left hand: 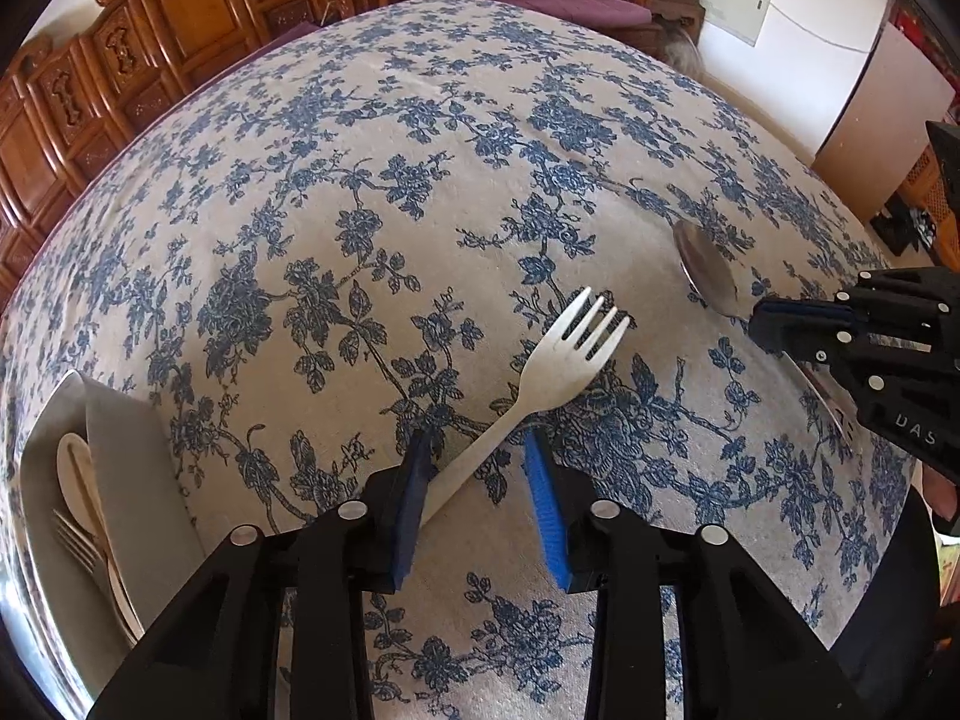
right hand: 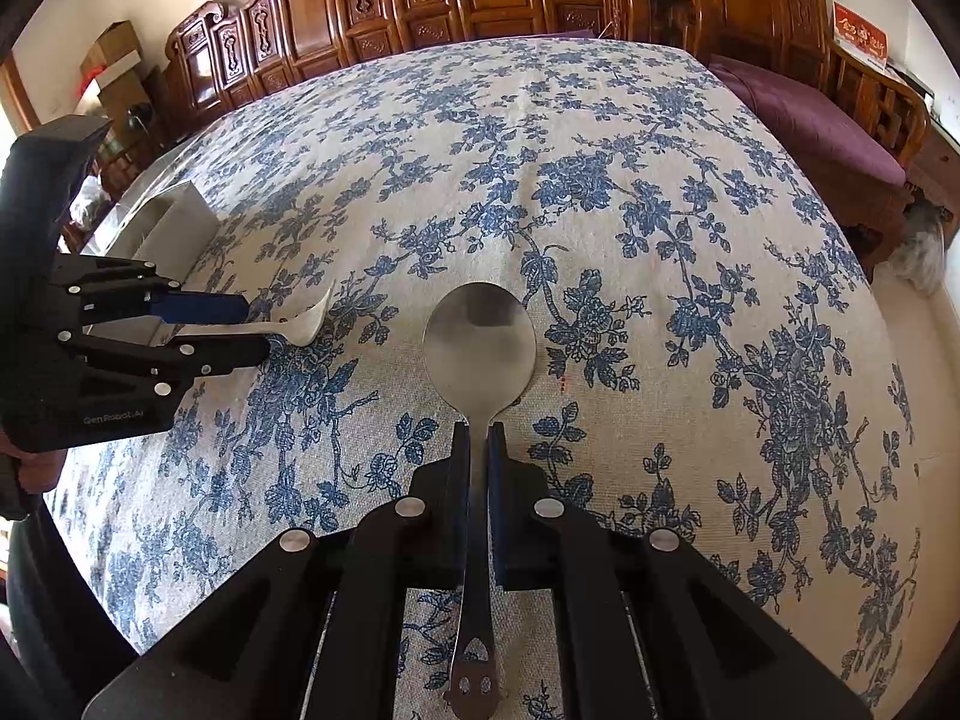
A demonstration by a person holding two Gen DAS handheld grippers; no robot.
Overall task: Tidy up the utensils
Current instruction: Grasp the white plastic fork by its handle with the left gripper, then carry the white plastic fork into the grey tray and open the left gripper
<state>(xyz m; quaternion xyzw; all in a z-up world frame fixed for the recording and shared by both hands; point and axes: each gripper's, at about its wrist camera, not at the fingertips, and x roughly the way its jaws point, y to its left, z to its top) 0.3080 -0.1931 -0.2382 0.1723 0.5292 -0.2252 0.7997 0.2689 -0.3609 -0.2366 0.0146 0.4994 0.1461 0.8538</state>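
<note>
The right gripper (right hand: 478,438) is pinched tight on the neck of the metal spoon (right hand: 479,342), while the left gripper (left hand: 480,462) sits half open around the white fork (left hand: 555,360) handle, one pad touching it, so closing off-centre could make the fork pivot or skid on the tablecloth (left hand: 420,180). That thin spoon neck could twist too. Count: one fork and one spoon out here, plus one fork and one spoon already in the grey tray (left hand: 120,432) on the left
</note>
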